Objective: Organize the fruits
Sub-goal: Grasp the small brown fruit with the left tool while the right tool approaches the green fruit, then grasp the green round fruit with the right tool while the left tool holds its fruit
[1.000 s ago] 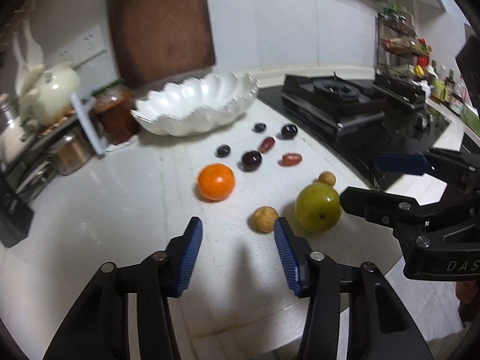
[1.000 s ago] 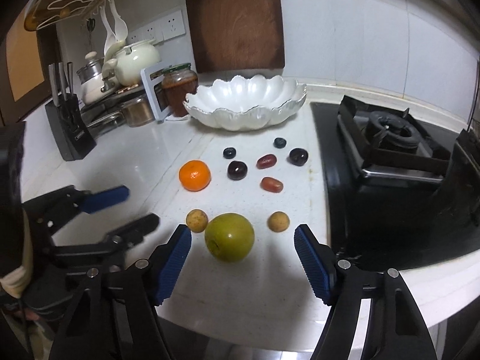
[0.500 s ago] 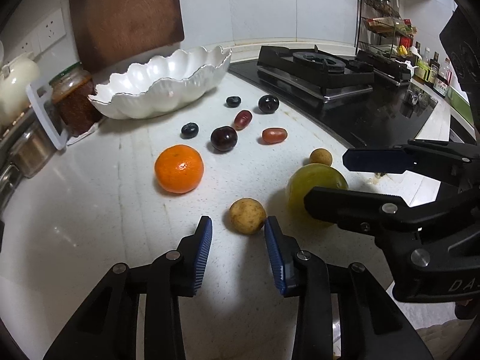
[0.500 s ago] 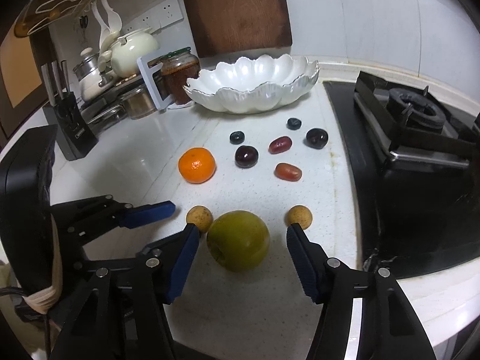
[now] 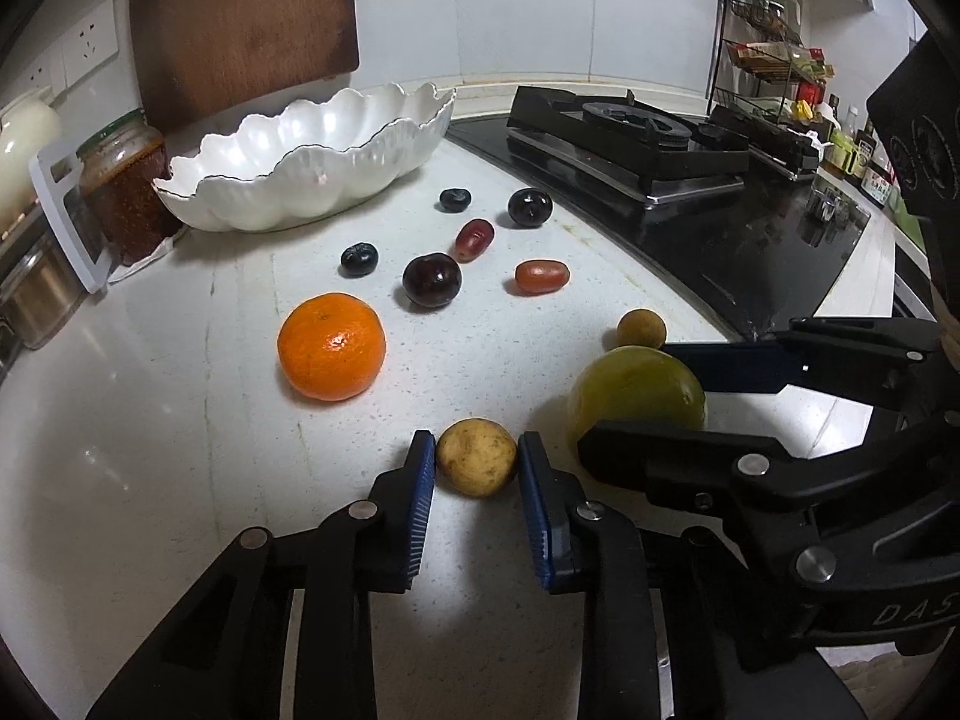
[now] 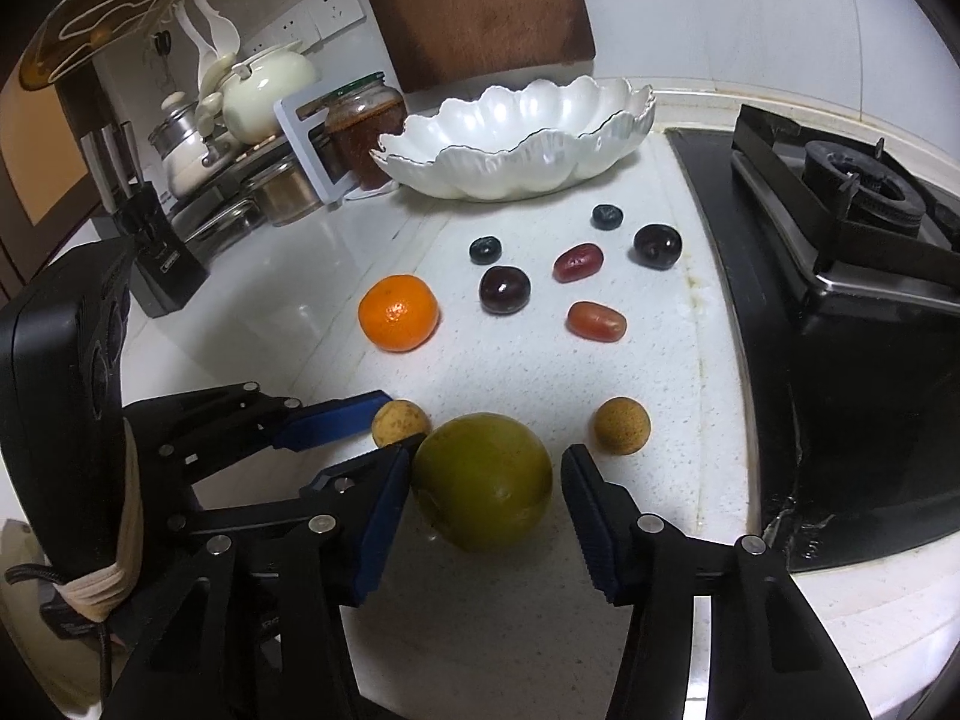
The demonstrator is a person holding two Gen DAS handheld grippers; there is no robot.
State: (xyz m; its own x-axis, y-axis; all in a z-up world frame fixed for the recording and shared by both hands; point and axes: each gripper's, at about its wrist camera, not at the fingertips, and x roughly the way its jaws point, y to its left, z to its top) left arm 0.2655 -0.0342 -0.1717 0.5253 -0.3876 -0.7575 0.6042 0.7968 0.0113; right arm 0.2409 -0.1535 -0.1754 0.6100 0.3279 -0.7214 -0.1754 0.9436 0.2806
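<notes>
Fruits lie loose on the table [image 5: 150, 450]: a small yellow fruit [image 5: 476, 464] sits between the spread left tongs [image 5: 477, 471], the green fruit [image 6: 482, 480] between the spread right tongs [image 6: 486, 498], neither pinched.

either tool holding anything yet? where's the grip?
Nothing held. Left tool brackets the small tan fruit at its sides; right tool straddles the green fruit, a gap on one side.
</notes>
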